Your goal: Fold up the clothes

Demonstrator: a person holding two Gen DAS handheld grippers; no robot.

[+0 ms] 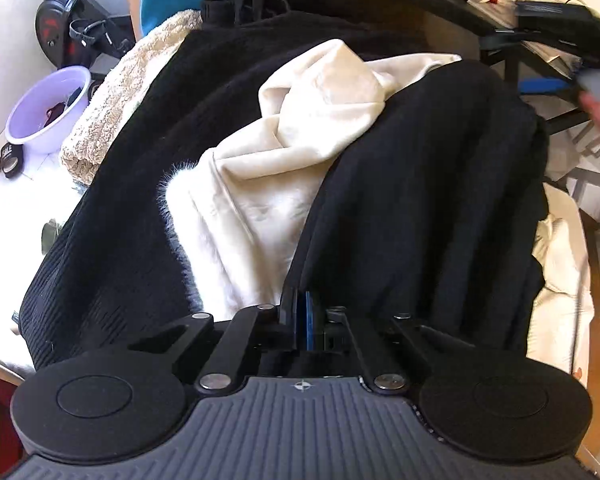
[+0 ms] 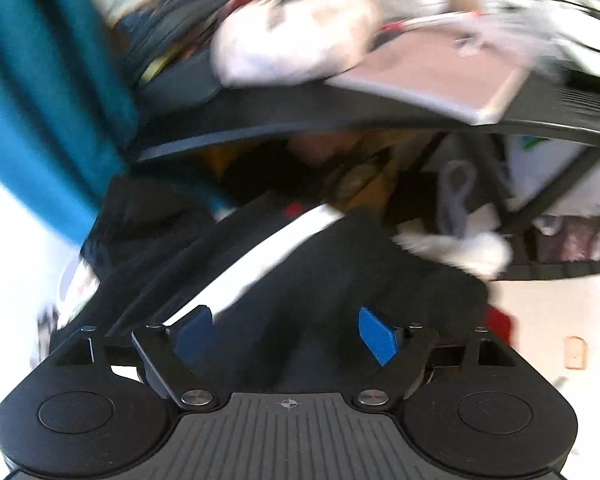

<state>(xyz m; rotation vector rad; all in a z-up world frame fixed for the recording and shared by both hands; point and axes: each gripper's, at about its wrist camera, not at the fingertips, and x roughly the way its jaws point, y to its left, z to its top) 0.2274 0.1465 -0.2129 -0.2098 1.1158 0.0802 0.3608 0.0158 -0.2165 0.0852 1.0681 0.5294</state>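
A black ribbed garment [image 1: 420, 200] lies spread over a cream fleece garment [image 1: 267, 184] on the table. My left gripper [image 1: 304, 312] is shut on the near edge of the black garment, its blue pads pressed together. The right gripper [image 1: 572, 32] shows blurred at the top right of the left wrist view, with a hand behind it. In the blurred right wrist view my right gripper [image 2: 287, 332] is open and empty, its blue pads [image 2: 376, 336] wide apart above the black garment [image 2: 300, 280] with a white strip [image 2: 259, 256] across it.
A beige knitted item [image 1: 119, 92] lies at the left beside a lilac bowl [image 1: 47, 112] on the white table [image 1: 19, 208]. A dark cluttered table [image 2: 380, 120] stands behind, with a teal curtain [image 2: 39, 100] at the left.
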